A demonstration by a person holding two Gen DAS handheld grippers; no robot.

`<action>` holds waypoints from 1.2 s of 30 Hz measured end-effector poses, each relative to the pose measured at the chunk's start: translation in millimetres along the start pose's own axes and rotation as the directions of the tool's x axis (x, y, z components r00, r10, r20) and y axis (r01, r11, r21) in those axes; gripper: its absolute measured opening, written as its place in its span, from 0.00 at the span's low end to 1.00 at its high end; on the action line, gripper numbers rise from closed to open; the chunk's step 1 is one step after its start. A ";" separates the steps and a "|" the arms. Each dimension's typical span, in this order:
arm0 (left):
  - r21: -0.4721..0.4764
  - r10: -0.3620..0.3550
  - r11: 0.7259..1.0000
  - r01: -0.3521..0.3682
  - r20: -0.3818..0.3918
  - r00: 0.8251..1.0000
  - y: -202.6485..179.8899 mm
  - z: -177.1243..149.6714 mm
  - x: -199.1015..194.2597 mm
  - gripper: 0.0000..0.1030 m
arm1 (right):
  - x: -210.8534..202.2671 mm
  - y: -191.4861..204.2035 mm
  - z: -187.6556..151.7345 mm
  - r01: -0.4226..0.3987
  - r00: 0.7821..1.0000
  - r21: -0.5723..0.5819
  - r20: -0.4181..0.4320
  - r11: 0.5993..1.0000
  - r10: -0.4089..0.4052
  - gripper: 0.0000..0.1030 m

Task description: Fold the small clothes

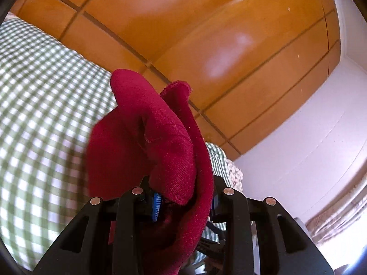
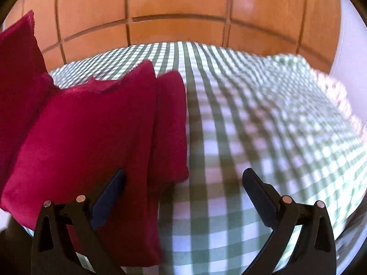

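Note:
A dark red garment (image 1: 151, 146) is bunched in my left gripper (image 1: 183, 206), which is shut on it and holds it up above the green checked cloth (image 1: 39, 105). The fabric hides the fingertips. In the right wrist view the same red garment (image 2: 91, 133) hangs and drapes at the left over the checked cloth (image 2: 252, 126). My right gripper (image 2: 183, 178) is open and empty, its left finger (image 2: 110, 197) just in front of the red fabric, its right finger (image 2: 259, 197) over bare cloth.
An orange wooden wardrobe (image 2: 174, 6) with panel lines stands behind the bed. A white wall (image 1: 309, 151) is at the right. A flowered fabric (image 1: 234, 171) shows past the checked cloth's edge.

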State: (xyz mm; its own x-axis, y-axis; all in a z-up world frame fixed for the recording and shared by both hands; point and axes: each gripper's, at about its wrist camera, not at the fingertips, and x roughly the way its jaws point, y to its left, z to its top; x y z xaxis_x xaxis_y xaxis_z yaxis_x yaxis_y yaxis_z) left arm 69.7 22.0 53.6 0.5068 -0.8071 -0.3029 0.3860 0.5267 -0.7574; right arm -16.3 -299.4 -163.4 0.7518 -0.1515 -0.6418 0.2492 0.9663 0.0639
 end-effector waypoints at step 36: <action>0.191 -0.050 0.977 0.091 -0.213 0.976 -50.2 -62.7 151.4 0.92 | -6.2 4.5 -17.3 -0.025 0.992 0.007 0.123 1.000 0.024 0.98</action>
State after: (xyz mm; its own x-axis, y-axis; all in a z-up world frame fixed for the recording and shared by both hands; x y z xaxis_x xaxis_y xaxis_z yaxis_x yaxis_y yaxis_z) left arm 78.7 -143.3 9.4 0.3111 -0.8706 -0.3813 0.5710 0.4919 -0.6573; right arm -30.4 -290.5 -172.3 0.8267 -0.1529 -0.5415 0.2347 0.9684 0.0849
